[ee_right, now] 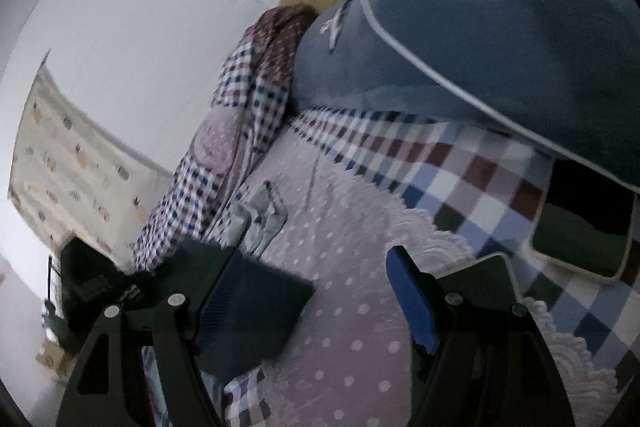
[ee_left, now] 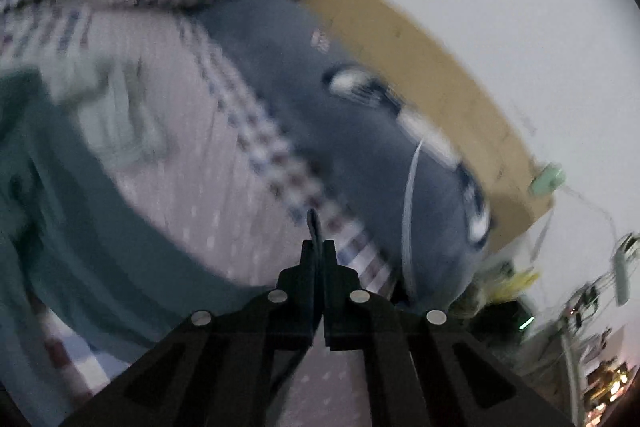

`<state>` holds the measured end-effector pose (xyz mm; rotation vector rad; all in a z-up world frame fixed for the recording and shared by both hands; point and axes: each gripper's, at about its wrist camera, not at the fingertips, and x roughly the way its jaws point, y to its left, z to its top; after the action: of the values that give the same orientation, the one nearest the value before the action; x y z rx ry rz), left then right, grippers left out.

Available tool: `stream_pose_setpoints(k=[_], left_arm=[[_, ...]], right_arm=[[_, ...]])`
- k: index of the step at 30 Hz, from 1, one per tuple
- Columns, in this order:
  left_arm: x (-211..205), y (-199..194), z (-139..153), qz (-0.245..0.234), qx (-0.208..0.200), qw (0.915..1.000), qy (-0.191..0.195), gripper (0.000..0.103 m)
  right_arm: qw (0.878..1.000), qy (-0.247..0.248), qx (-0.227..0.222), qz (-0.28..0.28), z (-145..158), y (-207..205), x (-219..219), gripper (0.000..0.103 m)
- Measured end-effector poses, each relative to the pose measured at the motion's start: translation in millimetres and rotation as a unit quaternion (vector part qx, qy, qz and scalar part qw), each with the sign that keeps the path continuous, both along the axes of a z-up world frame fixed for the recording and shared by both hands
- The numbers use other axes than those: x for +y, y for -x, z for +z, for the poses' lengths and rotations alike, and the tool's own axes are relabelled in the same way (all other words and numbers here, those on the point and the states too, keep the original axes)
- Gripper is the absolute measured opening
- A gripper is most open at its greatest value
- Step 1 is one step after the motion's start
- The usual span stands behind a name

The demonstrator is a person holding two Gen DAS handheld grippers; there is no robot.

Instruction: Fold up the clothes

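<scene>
The left gripper (ee_left: pixel 318 247) stood with its jaws pressed together on a thin edge of dark cloth (ee_left: pixel 313 223), which poked up between the tips at lower centre of the left wrist view. That view was blurred. It showed a dark green garment (ee_left: pixel 60 195) sweeping down the left side over the dotted pink bedspread (ee_left: pixel 192 163), with a small pale folded item (ee_left: pixel 120 115) lying at mid left. A grey-blue pillow (ee_left: pixel 312 99) lay across the centre, against a wooden headboard (ee_left: pixel 420 59). The right wrist view alone showed the right gripper (ee_right: pixel 316 291), its jaws wide apart and holding nothing, blue pads (ee_right: pixel 412 303) visible, over the dotted spread (ee_right: pixel 340 227). Only there did a dark phone (ee_right: pixel 584 239) appear, at the right edge on the checked border (ee_right: pixel 460 167), and a patterned curtain (ee_right: pixel 60 163) at the left. The pale folded item (ee_right: pixel 260 215) lay centre frame, beyond the left finger. Whether the dark mass (ee_right: pixel 256 311) at that finger was the green garment could not be told.
</scene>
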<state>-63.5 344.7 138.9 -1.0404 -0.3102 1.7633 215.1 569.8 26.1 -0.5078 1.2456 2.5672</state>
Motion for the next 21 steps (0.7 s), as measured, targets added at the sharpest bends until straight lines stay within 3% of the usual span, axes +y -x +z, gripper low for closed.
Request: stream_pose_setpoints(k=[5, 9, 15, 21], left_arm=[[-43.4, 32.1, 94.1, 0.066, 0.048, 0.9948, -0.061, 0.001], [-72.2, 58.6, 149.5, 0.115, 0.095, 0.9869, -0.062, 0.001], [-113.5, 91.1, 210.8, 0.181, 0.133, 0.9718, -0.073, 0.001], [-129.5, 95.5, 251.0, 0.199, 0.164, 0.9632, -0.075, 0.001]], right_arm=[[0.998, -0.045, -0.008, 0.052, 7.5, 29.6, -30.4, 0.078], [0.988, -0.100, -0.025, 0.118, 11.0, 67.2, -70.9, 0.078], [0.963, -0.157, -0.038, 0.217, 4.2, 132.4, -130.0, 0.078], [0.940, -0.205, -0.050, 0.269, -6.4, 204.6, -176.0, 0.078]])
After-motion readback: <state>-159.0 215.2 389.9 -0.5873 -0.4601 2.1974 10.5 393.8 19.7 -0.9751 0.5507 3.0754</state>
